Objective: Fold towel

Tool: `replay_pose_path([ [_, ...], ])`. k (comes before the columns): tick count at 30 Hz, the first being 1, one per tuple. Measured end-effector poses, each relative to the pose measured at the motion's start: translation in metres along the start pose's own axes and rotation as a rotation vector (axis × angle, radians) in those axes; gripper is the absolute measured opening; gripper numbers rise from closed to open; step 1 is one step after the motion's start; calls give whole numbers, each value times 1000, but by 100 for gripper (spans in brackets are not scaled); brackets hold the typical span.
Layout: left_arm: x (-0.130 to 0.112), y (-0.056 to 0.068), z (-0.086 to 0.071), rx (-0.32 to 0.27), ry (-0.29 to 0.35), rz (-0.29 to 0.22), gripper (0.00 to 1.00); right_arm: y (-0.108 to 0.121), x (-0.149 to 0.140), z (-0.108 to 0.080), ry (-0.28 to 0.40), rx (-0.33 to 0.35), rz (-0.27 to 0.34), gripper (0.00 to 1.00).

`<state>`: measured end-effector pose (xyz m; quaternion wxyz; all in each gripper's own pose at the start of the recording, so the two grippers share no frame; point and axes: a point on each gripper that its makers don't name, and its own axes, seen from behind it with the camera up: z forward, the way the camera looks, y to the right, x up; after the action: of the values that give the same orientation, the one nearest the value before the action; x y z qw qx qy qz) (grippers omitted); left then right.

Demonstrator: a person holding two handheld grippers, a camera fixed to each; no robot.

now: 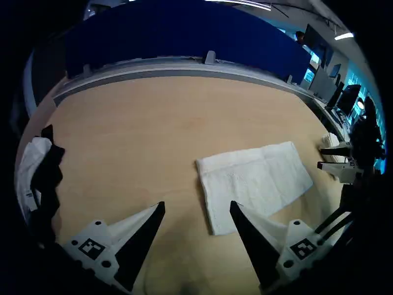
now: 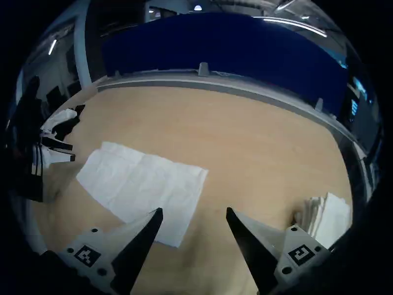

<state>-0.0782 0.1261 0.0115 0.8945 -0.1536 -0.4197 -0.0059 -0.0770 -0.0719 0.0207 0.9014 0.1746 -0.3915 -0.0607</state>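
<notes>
A white towel [image 1: 255, 179] lies flat on the wooden table [image 1: 162, 128], folded into a rectangle. My left gripper [image 1: 196, 211] is open just above the table, its right finger over the towel's near left corner. The right gripper view has the same towel [image 2: 142, 184] to the left. My right gripper [image 2: 193, 216] is open, with its left finger over the towel's near right corner. Nothing sits between either pair of fingers. The right gripper [image 1: 336, 158] also appears at the far right of the left gripper view, and the left gripper [image 2: 55, 150] at the far left of the right gripper view.
A blue partition [image 1: 177, 39] runs along the table's far edge. A pile of black and white cloth [image 1: 42, 167] lies at the table's left end. A stack of folded white towels [image 2: 326, 219] sits near the right front corner. Office desks and monitors [image 1: 339, 93] stand beyond.
</notes>
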Motion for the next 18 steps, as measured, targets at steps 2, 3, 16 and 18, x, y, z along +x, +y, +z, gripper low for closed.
replay_pose_path([
  [2, -2, 0, -5, 4, 3, -5, 98, -5, -3, 0, -5, 23, -18, 100],
  [3, -3, 0, -8, 7, 5, -7, 98, -7, -5, 0, -9, 34, -27, 100],
  [16, -49, -12, -56, 89, 0, -69, 98, -28, -34, -1, -89, 172, -197, 100],
  [18, -58, -15, -64, 103, -1, -85, 98, -28, -38, 0, -101, 179, -221, 100],
])
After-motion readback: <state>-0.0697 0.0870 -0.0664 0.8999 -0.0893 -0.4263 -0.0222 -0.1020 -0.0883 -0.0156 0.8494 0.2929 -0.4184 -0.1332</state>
